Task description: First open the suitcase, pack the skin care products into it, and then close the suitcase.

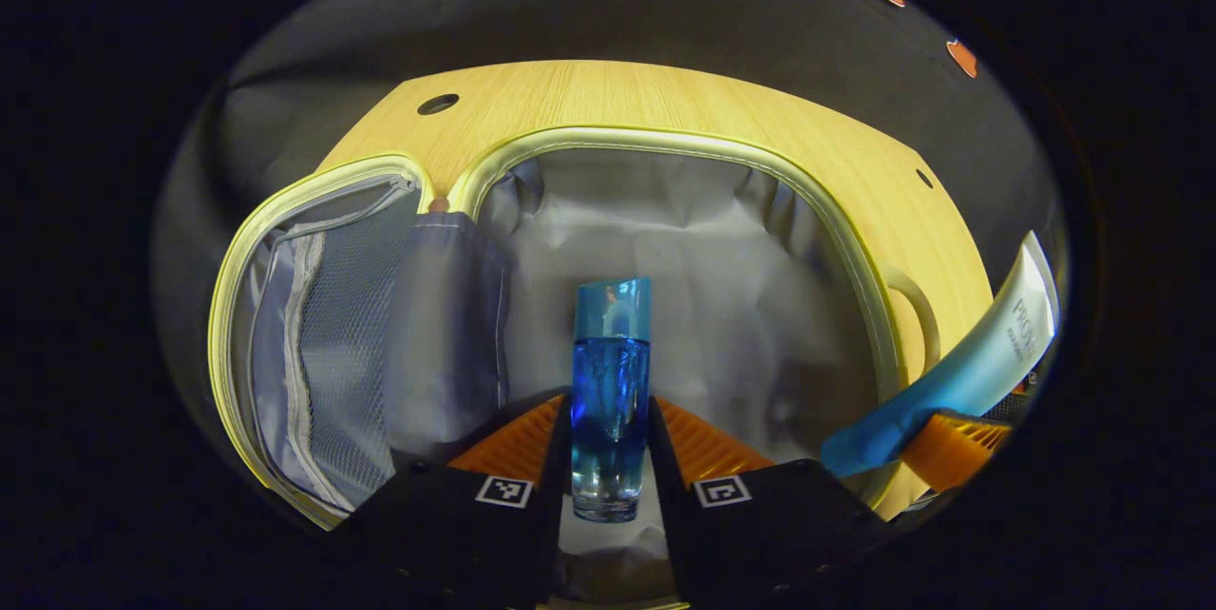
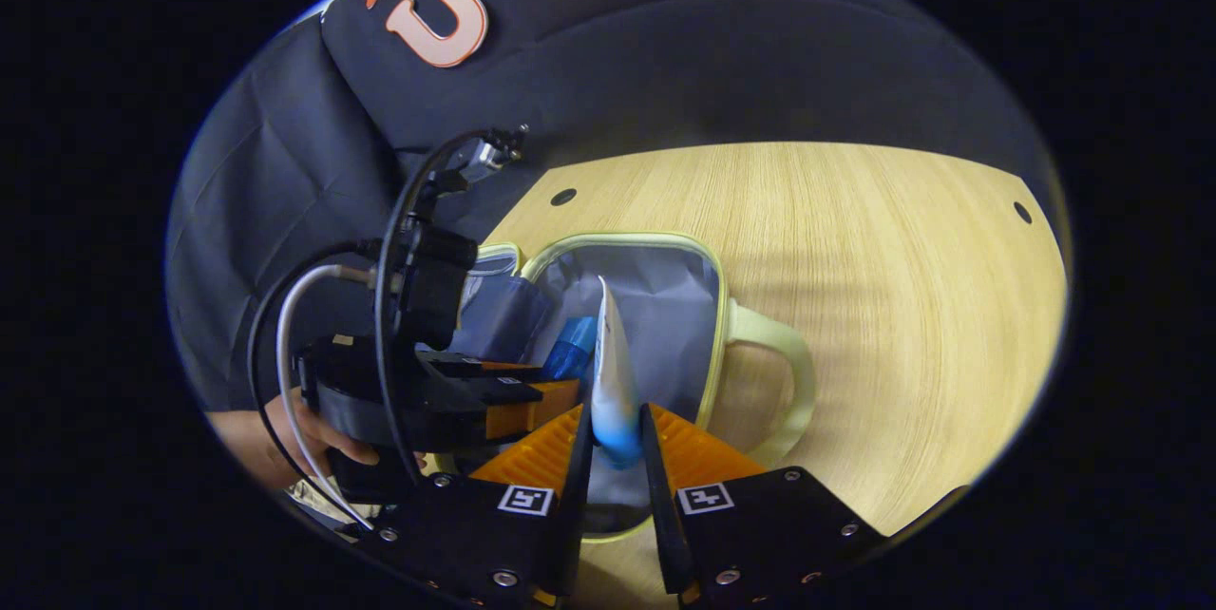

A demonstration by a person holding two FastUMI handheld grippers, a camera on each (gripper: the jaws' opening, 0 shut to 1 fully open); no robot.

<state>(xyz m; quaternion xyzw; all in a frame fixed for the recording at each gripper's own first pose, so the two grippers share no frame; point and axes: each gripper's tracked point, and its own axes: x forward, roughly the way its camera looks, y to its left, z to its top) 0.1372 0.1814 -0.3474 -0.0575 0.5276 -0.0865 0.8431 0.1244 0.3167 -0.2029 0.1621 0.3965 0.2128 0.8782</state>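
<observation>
The yellow-rimmed suitcase (image 1: 860, 258) lies open on the wooden table, its grey lining facing up and its mesh-pocket lid (image 1: 313, 344) folded out to the left. In the left gripper view my left gripper (image 1: 610, 458) is shut on a blue glass bottle (image 1: 610, 382), held over the suitcase's main compartment. A white and blue tube (image 2: 613, 382) stands on edge between the fingers of my right gripper (image 2: 616, 444), which is shut on it above the compartment. That tube (image 1: 959, 372) and the right gripper's orange finger (image 1: 950, 448) also enter the left gripper view at the right.
The suitcase handle (image 2: 784, 372) sticks out onto the bare wooden table (image 2: 902, 306) on the right. A hand (image 2: 285, 448) holds the left gripper's body (image 2: 399, 382), with cables looping up from it. Small holes mark the tabletop's far corners.
</observation>
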